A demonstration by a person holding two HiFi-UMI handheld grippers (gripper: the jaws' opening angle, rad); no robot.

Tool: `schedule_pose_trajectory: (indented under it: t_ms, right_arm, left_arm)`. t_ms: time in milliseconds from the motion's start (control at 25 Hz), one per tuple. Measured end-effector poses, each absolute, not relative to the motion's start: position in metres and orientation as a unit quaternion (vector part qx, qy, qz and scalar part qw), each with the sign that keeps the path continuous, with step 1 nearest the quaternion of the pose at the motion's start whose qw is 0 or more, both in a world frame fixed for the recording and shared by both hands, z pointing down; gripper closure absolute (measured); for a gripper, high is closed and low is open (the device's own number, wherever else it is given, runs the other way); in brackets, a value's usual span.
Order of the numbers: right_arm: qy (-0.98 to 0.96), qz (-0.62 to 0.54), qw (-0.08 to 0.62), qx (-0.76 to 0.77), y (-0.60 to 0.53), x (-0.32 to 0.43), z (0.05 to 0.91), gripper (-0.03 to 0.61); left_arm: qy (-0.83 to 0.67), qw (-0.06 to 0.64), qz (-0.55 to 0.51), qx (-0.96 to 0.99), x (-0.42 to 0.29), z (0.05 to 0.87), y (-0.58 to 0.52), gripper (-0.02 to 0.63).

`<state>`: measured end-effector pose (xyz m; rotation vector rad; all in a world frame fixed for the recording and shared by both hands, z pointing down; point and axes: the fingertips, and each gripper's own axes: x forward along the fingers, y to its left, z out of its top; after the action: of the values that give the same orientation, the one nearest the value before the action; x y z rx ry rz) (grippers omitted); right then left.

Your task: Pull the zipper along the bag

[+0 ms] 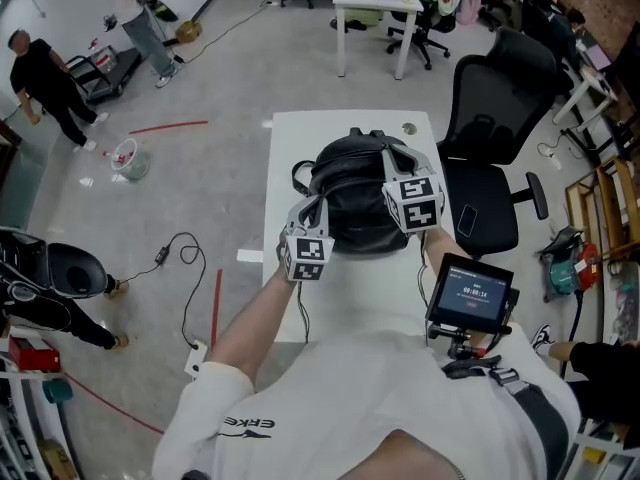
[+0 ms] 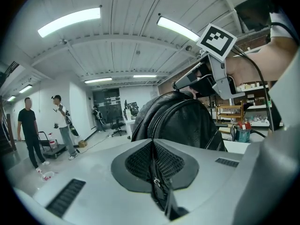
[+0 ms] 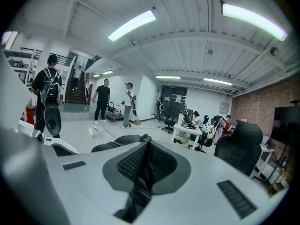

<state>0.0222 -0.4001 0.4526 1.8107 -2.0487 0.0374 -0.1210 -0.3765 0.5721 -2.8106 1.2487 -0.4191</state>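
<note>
open office, white table [image 1: 300, 138]. head view: black bag [image 1: 355, 208] mid-table. left gripper [image 1: 303, 223] and right gripper [image 1: 395, 183] at its near side. best: right braces, left draws steadily, seam kept taut. left gripper view: jaws clamped on what looks like the zip pull [image 2: 156, 184]; bag glossy, domed. right gripper view: jaws pinch bag fabric.

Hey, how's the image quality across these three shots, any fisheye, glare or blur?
Head view: evenly lit, sharp, only mild edge bending. Left gripper view: strong fisheye with dark corners, ceiling lights blown out, left claw soft up close, backpack sharp. Right gripper view: same fisheye and dark corners, glaring ceiling lights, right claw slightly blurred.
</note>
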Motion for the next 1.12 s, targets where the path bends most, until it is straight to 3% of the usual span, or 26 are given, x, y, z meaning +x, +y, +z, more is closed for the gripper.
schedule_pose_trajectory:
  t_ms: [1120]
  right_arm:
    - [-0.743,-0.023,0.281,0.607,-0.409,-0.022,0.451,0.560]
  left_arm:
    - [0.372,0.017,-0.121,-0.920,-0.106,0.568,-0.369,0.611]
